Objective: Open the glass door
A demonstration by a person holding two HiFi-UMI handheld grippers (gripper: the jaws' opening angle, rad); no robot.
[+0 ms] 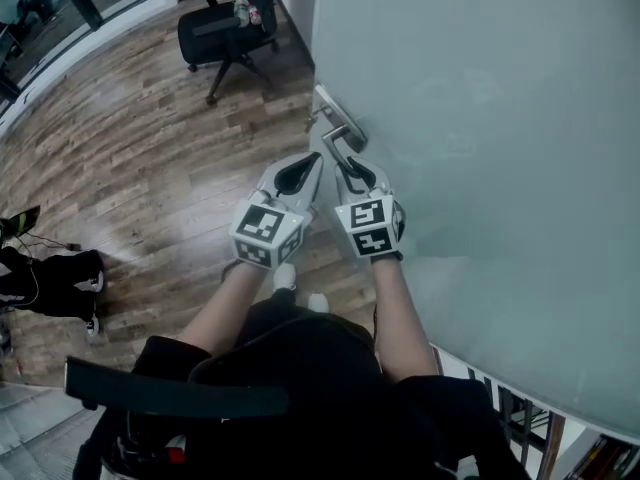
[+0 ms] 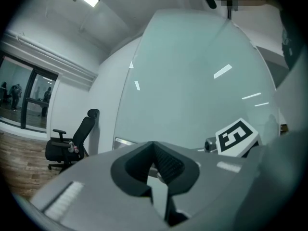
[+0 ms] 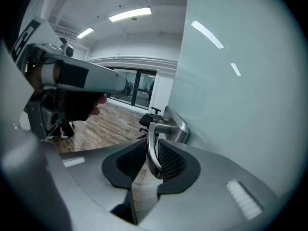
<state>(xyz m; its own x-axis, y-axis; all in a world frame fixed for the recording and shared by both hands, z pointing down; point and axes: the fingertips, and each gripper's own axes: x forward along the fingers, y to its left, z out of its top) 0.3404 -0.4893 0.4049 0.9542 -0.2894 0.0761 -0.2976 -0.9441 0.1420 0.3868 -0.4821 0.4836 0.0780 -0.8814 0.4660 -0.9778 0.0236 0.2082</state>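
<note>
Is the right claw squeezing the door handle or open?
Shut on it: the door handle sits between the right gripper's ribbed pads, touching both.

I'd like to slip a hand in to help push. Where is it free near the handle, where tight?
Free: bare glass door right of the door handle; wood floor between office chair and left tongs. Crowded: the handle itself, gripped by the right tongs, left tongs close beside.

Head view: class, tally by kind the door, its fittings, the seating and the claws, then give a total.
Glass door: 1
Door handle: 1
Office chair: 1
Claws: 2, the left claw and the right claw
Total: 5
</note>
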